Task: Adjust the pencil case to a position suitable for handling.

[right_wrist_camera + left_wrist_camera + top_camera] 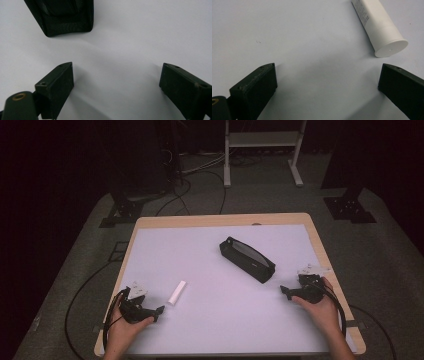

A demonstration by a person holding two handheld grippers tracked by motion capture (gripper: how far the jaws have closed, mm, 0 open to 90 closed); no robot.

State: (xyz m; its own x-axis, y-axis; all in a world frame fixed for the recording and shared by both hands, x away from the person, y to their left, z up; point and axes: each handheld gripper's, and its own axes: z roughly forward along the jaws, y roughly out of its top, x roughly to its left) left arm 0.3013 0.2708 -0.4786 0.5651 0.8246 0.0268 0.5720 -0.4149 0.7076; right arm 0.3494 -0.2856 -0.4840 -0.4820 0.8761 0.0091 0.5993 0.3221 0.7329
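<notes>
We see a worktop (210, 330) with a pale mat framed by a wooden edge. A white tube (177, 292) lies near its front left, and a black pouch (247, 259) lies at a slant past the middle, toward the right. The left gripper (161, 309) rests low at the front left corner, held in a hand (125, 332); its jaws are spread wide and empty, with the tube's capped end just ahead of them. The right gripper (283, 290) sits at the right edge in the other hand (325, 312), jaws likewise spread and empty, the pouch's end lying ahead of them, apart.
</notes>
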